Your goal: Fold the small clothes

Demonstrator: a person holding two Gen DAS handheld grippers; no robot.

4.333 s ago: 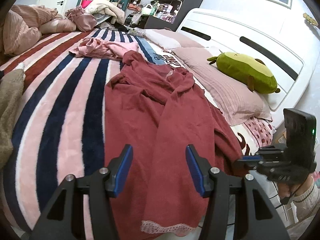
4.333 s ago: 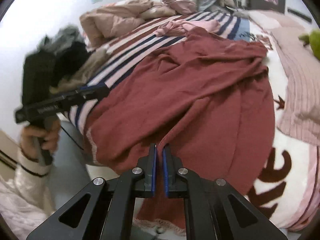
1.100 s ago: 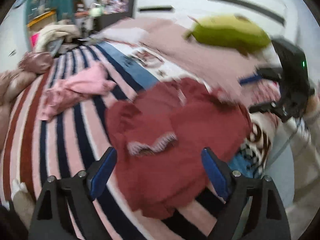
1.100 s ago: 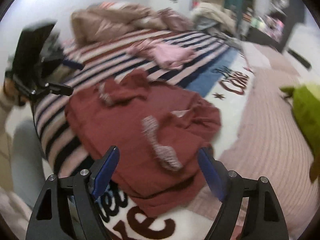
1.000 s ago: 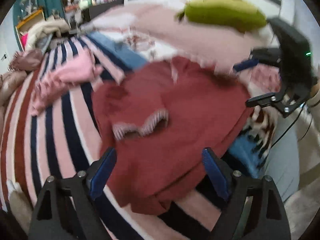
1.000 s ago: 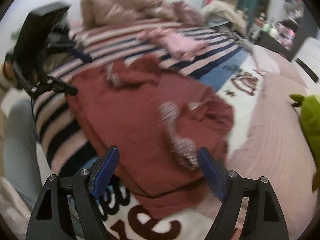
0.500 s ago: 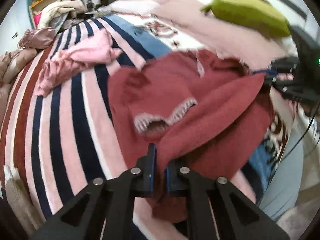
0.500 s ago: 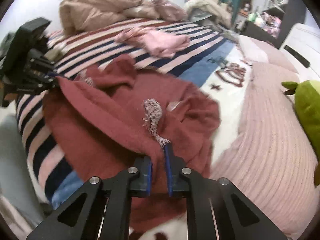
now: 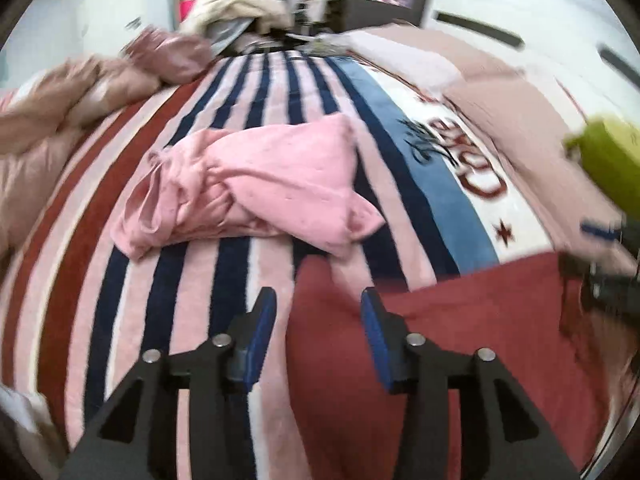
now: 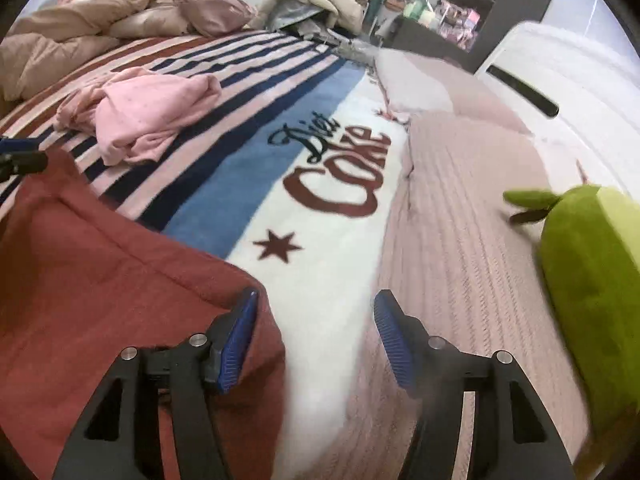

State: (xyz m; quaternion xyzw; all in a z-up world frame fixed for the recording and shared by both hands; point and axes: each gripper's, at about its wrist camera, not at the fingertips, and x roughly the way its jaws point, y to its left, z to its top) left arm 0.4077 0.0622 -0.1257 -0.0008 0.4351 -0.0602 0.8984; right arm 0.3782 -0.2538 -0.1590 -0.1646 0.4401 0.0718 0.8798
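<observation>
A dark red garment (image 9: 460, 360) lies folded over on the striped blanket (image 9: 192, 280); it also shows in the right wrist view (image 10: 100, 300). My left gripper (image 9: 318, 304) is open and empty over the garment's far left corner. My right gripper (image 10: 316, 312) is open and empty at the garment's far right corner, its left finger over the cloth. A crumpled pink garment (image 9: 256, 184) lies farther up the bed, also in the right wrist view (image 10: 140, 116). The right gripper's edge shows at the right of the left wrist view (image 9: 612, 268).
A green plush toy (image 10: 592, 280) rests on the pink ribbed pillow (image 10: 460, 220) to the right. Beige and pink bedding (image 10: 80, 28) is heaped at the far left. The white headboard (image 10: 560, 80) and cluttered shelves (image 10: 440, 12) stand beyond.
Both grippers were shut on the red garment's edge half a second ago. They have carried it up the bed, folded it over, and now stand open and empty.
</observation>
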